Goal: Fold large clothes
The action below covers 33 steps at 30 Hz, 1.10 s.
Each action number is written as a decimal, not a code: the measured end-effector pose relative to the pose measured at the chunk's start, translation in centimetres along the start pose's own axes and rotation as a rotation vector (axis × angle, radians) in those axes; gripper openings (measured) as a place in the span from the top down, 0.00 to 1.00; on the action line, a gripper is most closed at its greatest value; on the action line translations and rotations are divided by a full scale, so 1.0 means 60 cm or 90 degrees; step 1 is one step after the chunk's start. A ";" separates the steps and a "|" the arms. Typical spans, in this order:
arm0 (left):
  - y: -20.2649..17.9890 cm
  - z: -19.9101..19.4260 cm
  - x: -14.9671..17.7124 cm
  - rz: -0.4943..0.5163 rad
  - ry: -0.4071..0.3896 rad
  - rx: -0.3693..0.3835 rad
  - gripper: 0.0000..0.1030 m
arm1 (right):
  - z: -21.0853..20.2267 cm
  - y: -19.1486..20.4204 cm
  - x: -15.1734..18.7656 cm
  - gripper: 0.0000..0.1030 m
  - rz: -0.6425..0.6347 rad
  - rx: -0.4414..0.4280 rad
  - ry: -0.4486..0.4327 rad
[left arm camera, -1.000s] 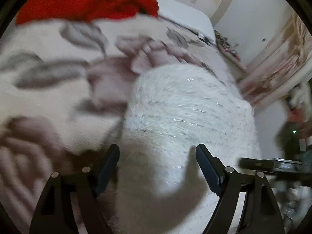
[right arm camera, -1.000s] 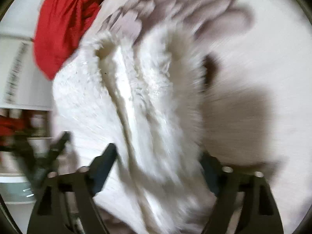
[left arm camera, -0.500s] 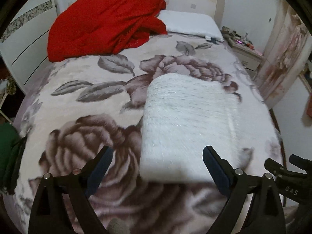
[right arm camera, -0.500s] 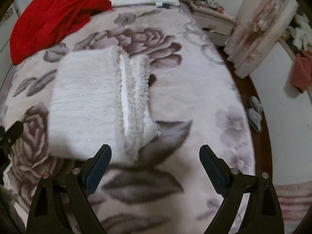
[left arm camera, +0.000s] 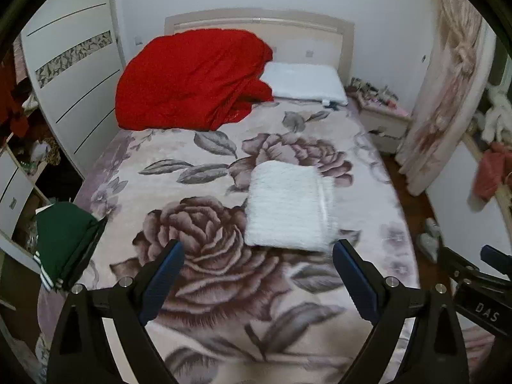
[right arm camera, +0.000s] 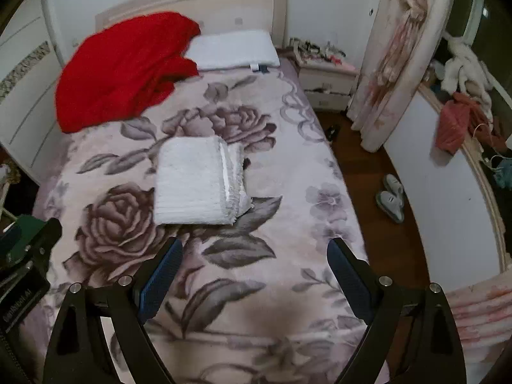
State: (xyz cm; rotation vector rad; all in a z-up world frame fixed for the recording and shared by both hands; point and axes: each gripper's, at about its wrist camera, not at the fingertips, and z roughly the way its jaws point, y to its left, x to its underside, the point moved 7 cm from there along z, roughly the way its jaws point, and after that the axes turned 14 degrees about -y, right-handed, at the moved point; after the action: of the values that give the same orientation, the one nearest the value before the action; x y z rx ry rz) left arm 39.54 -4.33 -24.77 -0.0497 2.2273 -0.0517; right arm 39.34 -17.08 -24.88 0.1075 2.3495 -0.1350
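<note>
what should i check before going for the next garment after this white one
1. Left gripper open, holding nothing: ok
2. Right gripper open, holding nothing: ok
3. White garment folded into a rectangle, lying flat on the bed: ok
4. Layered edges on its right side slightly uneven: not ok
5. Red garment heaped unfolded by the headboard, unobstructed: ok
6. Whether the green garment needs folding: cannot tell
</note>
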 end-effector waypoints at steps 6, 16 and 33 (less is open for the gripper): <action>-0.019 -0.165 -0.031 -0.001 -0.042 0.002 0.08 | -0.198 -0.012 -0.030 0.10 -0.013 -0.003 -0.065; -0.021 -0.314 -0.044 0.018 -0.044 -0.008 0.08 | -0.402 -0.027 -0.031 0.09 -0.017 -0.023 -0.104; -0.001 -0.409 -0.050 0.001 -0.102 -0.029 0.08 | -0.532 -0.033 -0.051 0.05 -0.029 -0.028 -0.163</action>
State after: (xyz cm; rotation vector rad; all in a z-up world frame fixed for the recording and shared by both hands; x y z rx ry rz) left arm 21.96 -3.71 -7.41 -0.0750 2.0676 0.0035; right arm 18.88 -14.98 -0.20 0.0142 2.0986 -0.1118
